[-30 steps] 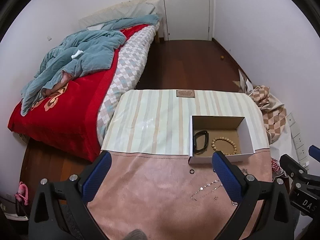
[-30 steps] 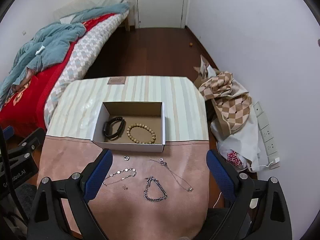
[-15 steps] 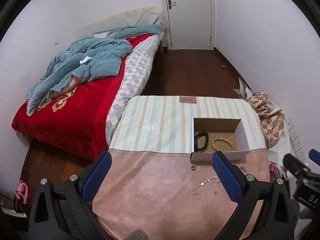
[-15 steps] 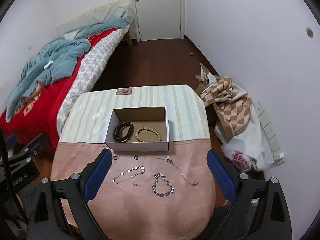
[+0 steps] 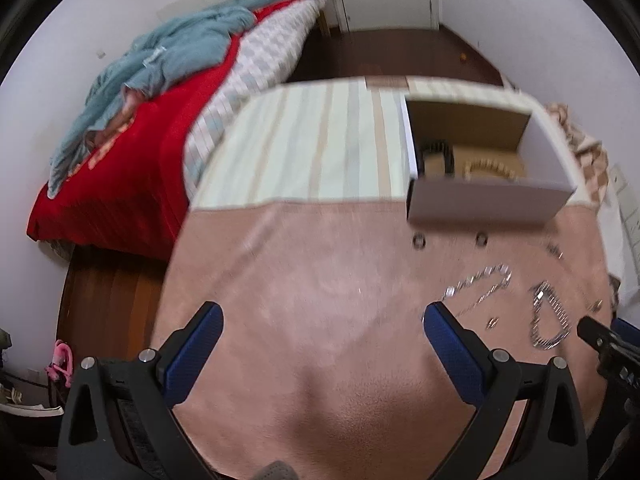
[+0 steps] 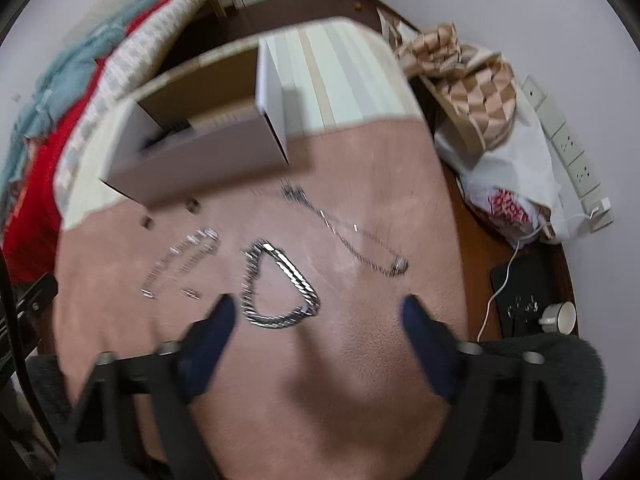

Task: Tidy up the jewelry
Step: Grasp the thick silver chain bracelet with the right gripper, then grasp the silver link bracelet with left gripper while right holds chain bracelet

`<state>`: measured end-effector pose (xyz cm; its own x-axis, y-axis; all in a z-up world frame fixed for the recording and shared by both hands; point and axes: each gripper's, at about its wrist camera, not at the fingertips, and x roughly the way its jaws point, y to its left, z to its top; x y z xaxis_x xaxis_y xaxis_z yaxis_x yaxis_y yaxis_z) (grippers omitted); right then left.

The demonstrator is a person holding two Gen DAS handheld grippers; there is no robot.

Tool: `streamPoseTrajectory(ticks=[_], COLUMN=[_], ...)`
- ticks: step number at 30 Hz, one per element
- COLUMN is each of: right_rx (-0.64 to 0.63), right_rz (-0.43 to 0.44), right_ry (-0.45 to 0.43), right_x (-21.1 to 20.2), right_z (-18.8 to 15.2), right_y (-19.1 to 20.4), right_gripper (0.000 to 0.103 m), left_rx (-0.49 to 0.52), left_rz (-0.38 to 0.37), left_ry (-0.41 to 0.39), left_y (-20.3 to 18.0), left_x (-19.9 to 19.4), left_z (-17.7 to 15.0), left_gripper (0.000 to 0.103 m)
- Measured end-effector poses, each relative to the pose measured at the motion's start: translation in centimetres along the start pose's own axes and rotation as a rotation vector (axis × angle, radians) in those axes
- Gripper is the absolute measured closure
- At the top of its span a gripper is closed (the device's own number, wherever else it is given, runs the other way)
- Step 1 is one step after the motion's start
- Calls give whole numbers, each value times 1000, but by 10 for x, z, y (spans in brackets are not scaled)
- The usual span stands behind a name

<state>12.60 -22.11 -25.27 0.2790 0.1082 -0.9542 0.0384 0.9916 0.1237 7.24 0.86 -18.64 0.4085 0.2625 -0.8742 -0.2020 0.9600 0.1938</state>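
Pink suede-like cloth (image 6: 360, 360) covers the near half of the table. The right gripper (image 6: 318, 308) hangs over it, its jaws apart, just narrowed and holding nothing; a chunky silver chain bracelet (image 6: 280, 280) lies looped at its 11 o'clock. The left gripper (image 5: 322, 316) gapes empty over bare cloth. At 1 o'clock sits the white cardboard box (image 5: 488, 202).

Bare pink cloth (image 5: 304, 280) lies open before the left gripper (image 5: 322, 334); to its right, scattered chains (image 6: 280, 280) and two rings (image 5: 419, 240) crowd the mat, while the box (image 5: 484, 200) walls off the far side.
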Motion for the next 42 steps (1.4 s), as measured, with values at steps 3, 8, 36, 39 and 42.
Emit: streamPoseTrajectory(ticks=[3, 8, 36, 39, 42], right_rx=[9, -1, 57, 60, 69], right_rz=[0, -10, 7, 11, 25], right_ry=[35, 42, 57, 60, 63], right_x=[25, 40, 41, 41, 40], right_z=[-4, -7, 5, 5, 5], right_y=[-1, 7, -10, -10, -11], right_gripper=[44, 61, 99, 99, 99], left_rx=[20, 21, 413, 390, 346], left_rz=[1, -12, -368, -381, -381], left_ry=[35, 77, 142, 153, 146], left_y=[-6, -7, -98, -96, -81], left_x=[17, 37, 58, 56, 57], left_z=[-6, -7, 11, 11, 18], left_gripper=[0, 0, 89, 100, 100])
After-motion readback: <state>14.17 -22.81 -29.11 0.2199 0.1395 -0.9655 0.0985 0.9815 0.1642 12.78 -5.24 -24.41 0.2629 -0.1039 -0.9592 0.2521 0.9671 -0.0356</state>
